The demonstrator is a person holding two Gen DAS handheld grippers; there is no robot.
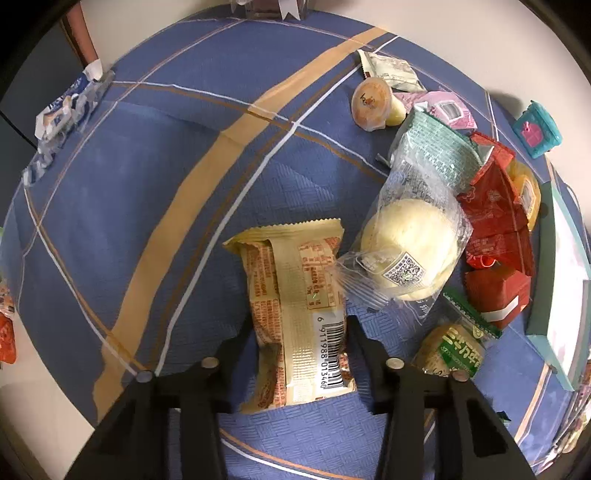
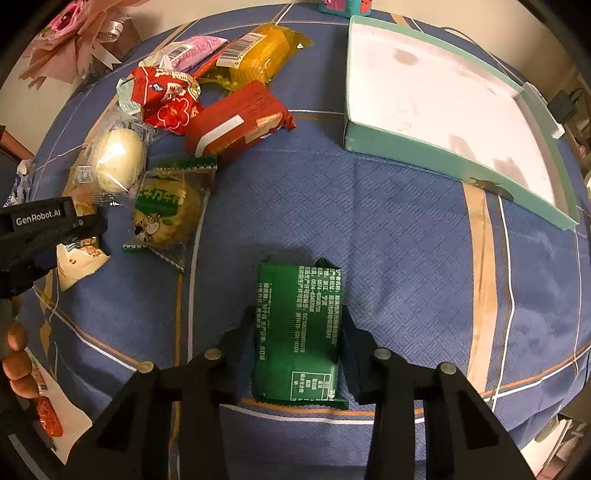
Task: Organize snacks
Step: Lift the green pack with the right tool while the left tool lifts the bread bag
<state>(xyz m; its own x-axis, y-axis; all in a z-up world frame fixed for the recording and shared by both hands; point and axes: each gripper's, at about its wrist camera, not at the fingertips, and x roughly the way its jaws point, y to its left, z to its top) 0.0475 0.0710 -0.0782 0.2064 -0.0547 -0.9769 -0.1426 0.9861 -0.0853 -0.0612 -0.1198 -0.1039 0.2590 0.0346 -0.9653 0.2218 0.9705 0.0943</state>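
A beige snack packet [image 1: 295, 295] with a barcode lies on the blue checked cloth, and my left gripper [image 1: 299, 321] points down over it, shut on its sides. In the right wrist view my right gripper [image 2: 298, 314] is shut on a green packet [image 2: 299, 332] with white print, which also rests on the cloth. The open teal box [image 2: 406, 147] with a white inside stands at the upper right. A pile of snacks lies to the left: a clear-wrapped bun [image 2: 118, 158], a green-labelled cake [image 2: 166, 214], a red block pack [image 2: 236, 122] and a yellow packet [image 2: 262, 55].
A jelly cup [image 1: 371, 103], a pink packet [image 1: 443, 107] and a teal toy house [image 1: 535, 129] lie beyond the pile. Blue-white wrappers [image 1: 62, 114] sit at the table's left edge. A person's fingers [image 2: 16, 354] and a pink bouquet [image 2: 74, 33] show at the left.
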